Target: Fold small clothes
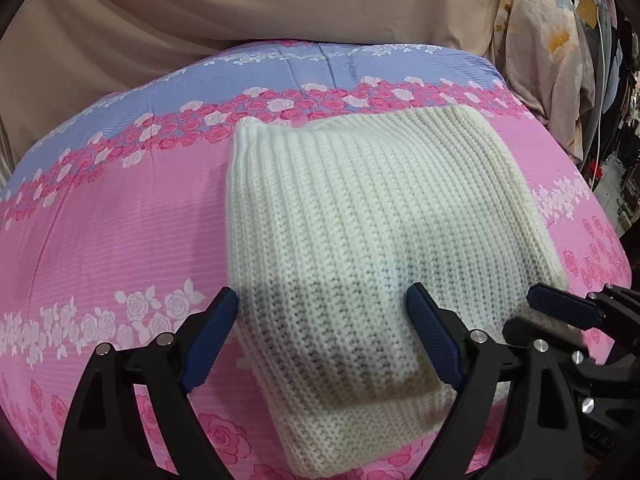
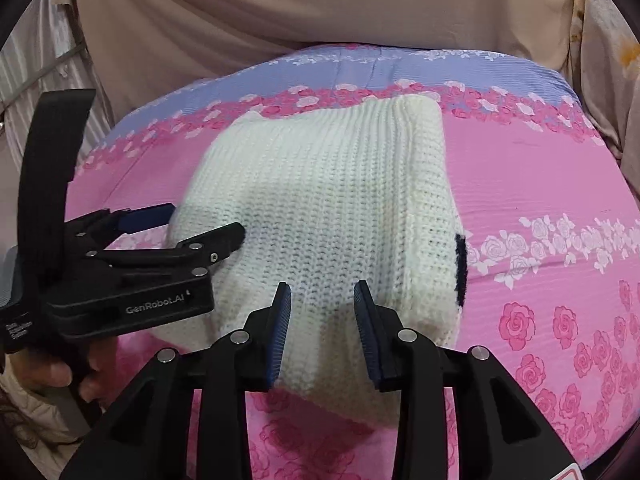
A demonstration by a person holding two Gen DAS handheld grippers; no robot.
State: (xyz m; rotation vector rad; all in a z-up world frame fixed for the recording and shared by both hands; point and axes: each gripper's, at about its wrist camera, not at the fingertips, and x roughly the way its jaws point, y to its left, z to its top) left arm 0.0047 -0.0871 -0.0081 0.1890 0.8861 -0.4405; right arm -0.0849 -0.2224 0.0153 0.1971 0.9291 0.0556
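Note:
A cream knitted garment (image 1: 360, 220) lies folded into a thick rectangle on the pink and lilac rose-print bedspread (image 1: 120, 220); in the right wrist view it (image 2: 332, 200) shows a small black patch on its right edge. My left gripper (image 1: 322, 300) is open, its blue-padded fingers spread over the garment's near edge, holding nothing. It also shows in the right wrist view (image 2: 208, 224), held by a hand at the left. My right gripper (image 2: 322, 292) is open over the garment's near edge, empty. One of its fingers (image 1: 560, 304) shows at the right of the left wrist view.
A beige sheet (image 1: 240, 20) hangs behind the bed. Hanging clothes and a floral fabric (image 1: 540, 60) crowd the right side. The bedspread extends left (image 1: 80, 280) and right (image 2: 540, 240) of the garment.

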